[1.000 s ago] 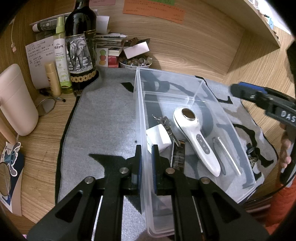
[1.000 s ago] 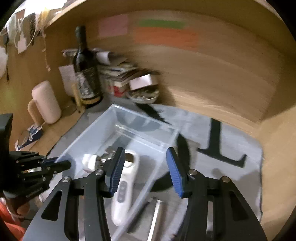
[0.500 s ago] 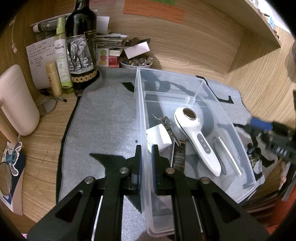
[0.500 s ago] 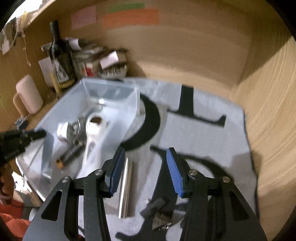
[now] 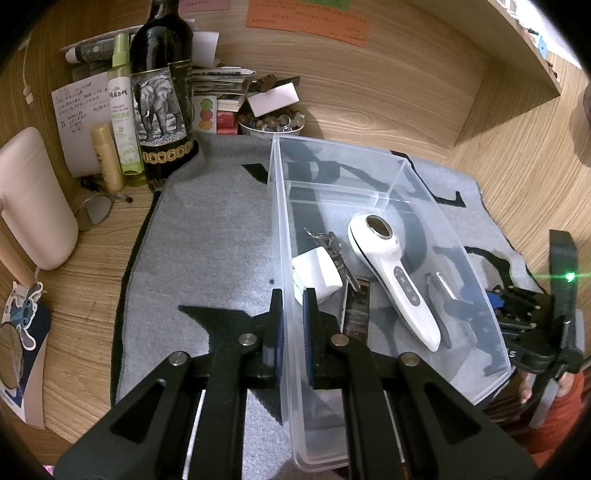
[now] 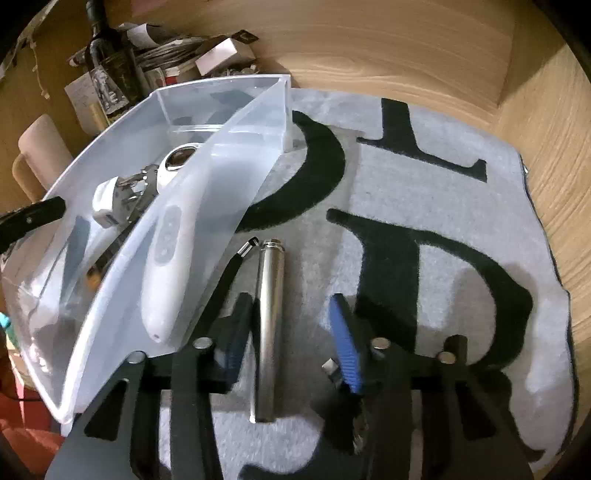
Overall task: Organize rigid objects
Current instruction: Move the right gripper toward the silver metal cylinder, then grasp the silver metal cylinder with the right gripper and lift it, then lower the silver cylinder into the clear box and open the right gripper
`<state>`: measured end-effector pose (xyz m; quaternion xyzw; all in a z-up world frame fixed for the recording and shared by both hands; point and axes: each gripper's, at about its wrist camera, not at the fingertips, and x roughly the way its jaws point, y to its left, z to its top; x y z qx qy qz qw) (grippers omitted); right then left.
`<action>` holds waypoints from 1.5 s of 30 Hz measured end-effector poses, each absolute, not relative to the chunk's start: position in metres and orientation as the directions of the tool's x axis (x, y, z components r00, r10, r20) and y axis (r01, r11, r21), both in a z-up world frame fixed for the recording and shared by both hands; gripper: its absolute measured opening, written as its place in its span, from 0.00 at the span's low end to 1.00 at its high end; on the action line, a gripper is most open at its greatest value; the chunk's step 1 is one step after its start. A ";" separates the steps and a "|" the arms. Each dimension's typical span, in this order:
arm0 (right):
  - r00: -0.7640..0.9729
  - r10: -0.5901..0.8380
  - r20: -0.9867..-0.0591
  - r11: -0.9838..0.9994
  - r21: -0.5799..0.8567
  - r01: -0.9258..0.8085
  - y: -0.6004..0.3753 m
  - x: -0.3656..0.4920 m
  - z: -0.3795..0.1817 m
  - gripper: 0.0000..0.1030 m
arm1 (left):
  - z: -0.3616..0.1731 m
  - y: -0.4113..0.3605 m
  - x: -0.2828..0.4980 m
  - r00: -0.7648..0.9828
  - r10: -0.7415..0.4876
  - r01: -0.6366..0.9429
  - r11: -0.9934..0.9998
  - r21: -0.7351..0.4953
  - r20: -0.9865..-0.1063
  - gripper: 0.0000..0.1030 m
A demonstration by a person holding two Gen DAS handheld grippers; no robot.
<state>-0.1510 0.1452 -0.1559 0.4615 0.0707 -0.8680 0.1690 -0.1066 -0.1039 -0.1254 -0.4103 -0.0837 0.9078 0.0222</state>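
Left gripper (image 5: 292,325): clenched on the left wall of the clear bin (image 5: 277,229), one finger each side.
Bin contents: white charger (image 5: 317,273), keys (image 5: 332,247), white handheld device (image 5: 395,280).
Metal tube (image 6: 269,325): on the grey mat (image 6: 424,177) atop the worktop, just right of the bin.
Right gripper (image 6: 291,343): spread wide, straddling the tube, not gripping.

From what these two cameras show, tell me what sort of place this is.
Probably a home desk nook, not a workshop: wood-grain walls carry sticky notes, and a wine bottle stands beside a cluttered pile of papers. A grey lettered mat covers the desktop.
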 end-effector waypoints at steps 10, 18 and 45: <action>-0.555 -0.221 -0.802 -0.950 0.050 0.308 0.150 -0.153 -0.149 0.14 | -0.125 -0.104 -0.107 -0.662 0.107 0.028 -0.985 -0.168 -0.742 0.07; -0.628 -0.239 -0.740 -0.959 0.078 0.273 0.160 -0.152 -0.117 0.14 | -0.125 -0.104 -0.107 -0.662 0.108 0.028 -0.985 -0.168 -0.741 0.07; -0.695 -0.408 -0.593 -0.881 0.056 0.469 0.094 -0.165 -0.045 0.14 | -0.126 -0.104 -0.107 -0.662 0.109 0.028 -0.985 -0.169 -0.741 0.07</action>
